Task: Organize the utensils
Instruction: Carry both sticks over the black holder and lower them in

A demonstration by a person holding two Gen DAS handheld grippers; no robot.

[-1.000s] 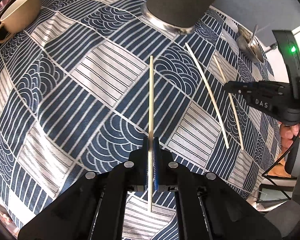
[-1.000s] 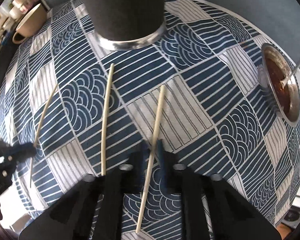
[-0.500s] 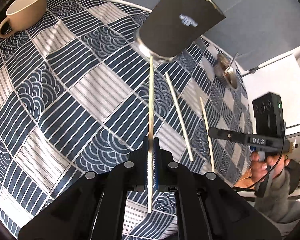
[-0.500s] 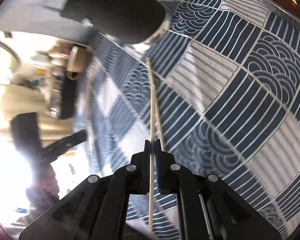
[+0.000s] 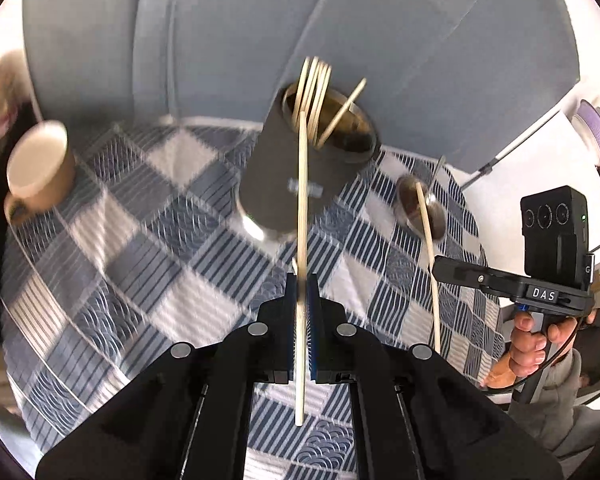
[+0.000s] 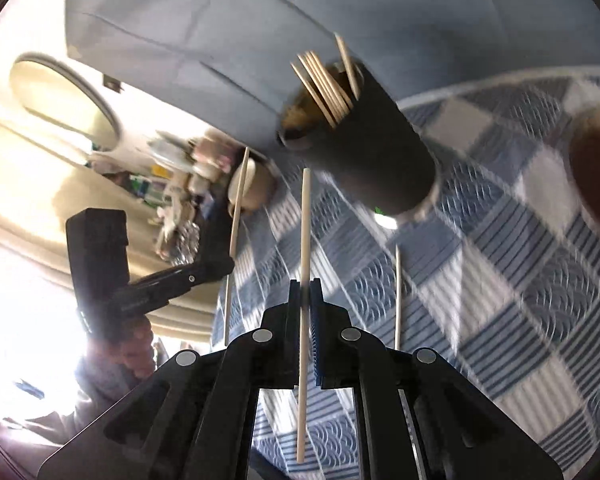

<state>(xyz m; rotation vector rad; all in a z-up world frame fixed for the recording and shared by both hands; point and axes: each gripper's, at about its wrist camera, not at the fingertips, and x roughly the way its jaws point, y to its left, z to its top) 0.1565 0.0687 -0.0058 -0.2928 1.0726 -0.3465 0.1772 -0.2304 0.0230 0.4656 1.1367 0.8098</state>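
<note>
Both chopsticks now lifted off the worktop [image 5: 172,292]: your left hand-held gripper [image 5: 301,292] clamps one chopstick [image 5: 302,216], your right hand-held gripper [image 6: 305,300] another [image 6: 305,240], black holder [image 5: 284,184] ahead awaiting both.

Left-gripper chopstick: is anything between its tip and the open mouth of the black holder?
Nothing visible. The left gripper holds its chopstick aimed at the black holder; only the chopsticks already inside crowd its mouth.
</note>
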